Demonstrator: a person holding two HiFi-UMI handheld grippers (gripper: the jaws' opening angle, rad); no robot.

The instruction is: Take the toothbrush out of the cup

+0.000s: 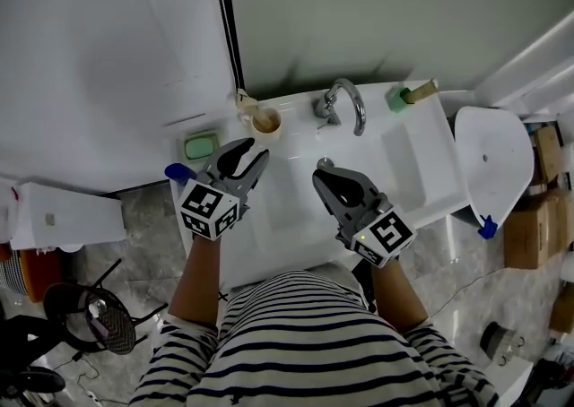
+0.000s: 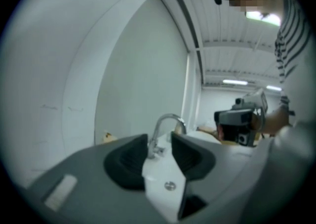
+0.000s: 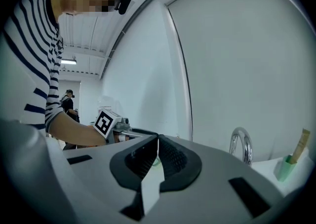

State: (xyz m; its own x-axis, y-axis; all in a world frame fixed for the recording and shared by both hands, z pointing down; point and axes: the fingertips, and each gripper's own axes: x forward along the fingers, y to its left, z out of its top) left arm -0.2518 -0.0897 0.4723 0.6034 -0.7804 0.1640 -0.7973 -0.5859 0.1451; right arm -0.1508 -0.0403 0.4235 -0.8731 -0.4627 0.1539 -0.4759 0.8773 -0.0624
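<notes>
The left tongs (image 1: 255, 151) stand partly open and empty just short of the cup (image 1: 266, 124), apparently readied for the toothbrush (image 1: 243, 101) leaning out of it, while the right tongs (image 1: 320, 177), closed on nothing, idle farther to the cup's right.

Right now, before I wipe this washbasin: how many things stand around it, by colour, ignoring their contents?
Green: 2, the soap dish and the holder
Beige: 1, the cup
Blue: 1, a small item at the left edge
Total: 4
</notes>
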